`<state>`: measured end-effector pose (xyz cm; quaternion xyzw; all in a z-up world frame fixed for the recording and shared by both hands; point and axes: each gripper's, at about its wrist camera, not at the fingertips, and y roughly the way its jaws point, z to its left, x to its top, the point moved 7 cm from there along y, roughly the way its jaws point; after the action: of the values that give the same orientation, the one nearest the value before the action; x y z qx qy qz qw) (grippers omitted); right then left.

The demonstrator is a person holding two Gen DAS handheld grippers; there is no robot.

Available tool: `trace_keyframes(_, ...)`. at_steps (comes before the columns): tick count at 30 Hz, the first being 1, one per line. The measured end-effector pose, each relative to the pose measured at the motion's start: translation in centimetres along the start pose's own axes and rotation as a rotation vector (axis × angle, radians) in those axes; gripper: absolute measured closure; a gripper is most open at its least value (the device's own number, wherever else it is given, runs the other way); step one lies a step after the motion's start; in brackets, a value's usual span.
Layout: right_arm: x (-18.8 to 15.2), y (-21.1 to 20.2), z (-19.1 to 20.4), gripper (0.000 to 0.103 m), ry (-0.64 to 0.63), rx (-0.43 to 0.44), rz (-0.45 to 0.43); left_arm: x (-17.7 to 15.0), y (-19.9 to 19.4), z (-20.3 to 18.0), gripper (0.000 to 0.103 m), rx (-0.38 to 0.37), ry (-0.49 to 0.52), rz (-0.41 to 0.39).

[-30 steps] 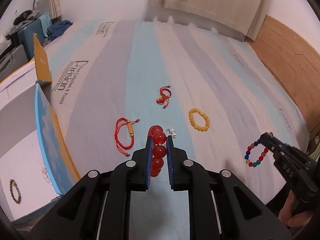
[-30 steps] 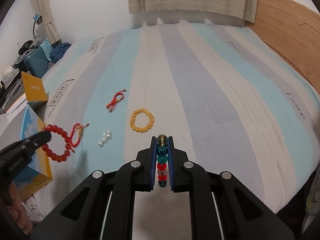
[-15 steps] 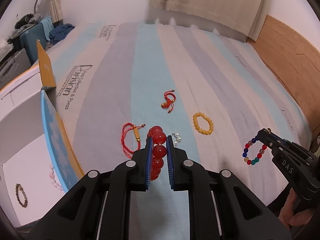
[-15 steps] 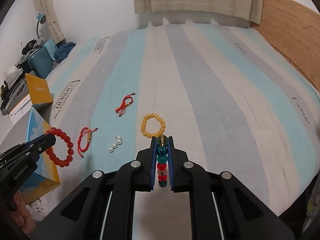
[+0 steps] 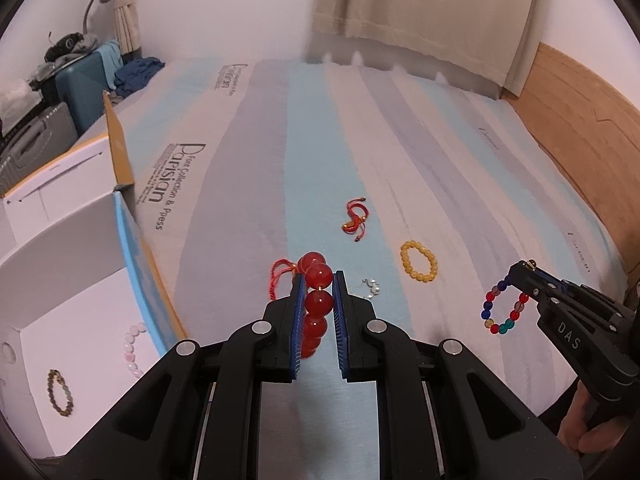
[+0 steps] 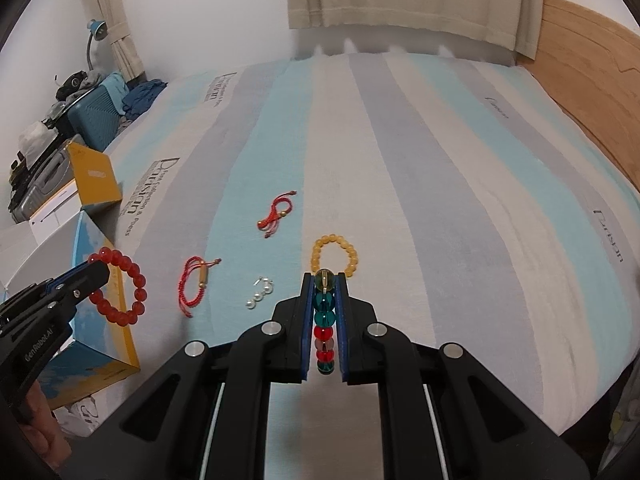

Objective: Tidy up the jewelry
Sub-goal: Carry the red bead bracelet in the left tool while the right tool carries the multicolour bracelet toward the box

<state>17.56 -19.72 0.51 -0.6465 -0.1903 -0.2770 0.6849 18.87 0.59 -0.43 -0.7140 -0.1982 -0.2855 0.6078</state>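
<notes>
My left gripper (image 5: 319, 276) is shut on a bracelet of big red beads (image 5: 318, 304) and holds it above the striped bedspread (image 5: 248, 184). In the right wrist view that same left gripper (image 6: 98, 272) shows at the left with the red bracelet (image 6: 128, 296) hanging from it beside the box. My right gripper (image 6: 324, 278) is shut on a multicoloured bead bracelet (image 6: 324, 320), lifted off the bed. From the left wrist view the right gripper (image 5: 520, 270) is at the right, the multicoloured bracelet (image 5: 504, 312) dangling from its tips.
On the bedspread lie a yellow bead bracelet (image 6: 316, 256), a knotted red cord bracelet (image 6: 276, 214), a red cord bracelet with a gold tube (image 6: 192, 284) and small pearls (image 6: 260, 294). An open white box (image 5: 80, 280) at the left holds a pink bracelet (image 5: 132, 346) and a brown one (image 5: 60, 394).
Both grippers have risen and drifted left with their bracelets. The loose jewelry has slid right in both views, and more of the box interior shows.
</notes>
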Motion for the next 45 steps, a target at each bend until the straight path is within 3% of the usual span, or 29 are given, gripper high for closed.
trace_keyframes(12, 0.9, -1.0, 4.4, 0.094, -0.054, 0.024, -0.012, 1.1, -3.5, 3.4, 0.091, 0.017, -0.049, -0.067)
trace_keyframes(22, 2.0, -2.0, 9.4, 0.094, -0.108, 0.062, -0.033, 1.3, -6.4, 8.1, 0.091, 0.073, -0.117, -0.106)
trace_keyframes(45, 0.9, -2.5, 21.0, 0.094, -0.226, 0.162, -0.03, -2.1, -8.3, 17.1, 0.091, 0.206, -0.194, -0.072)
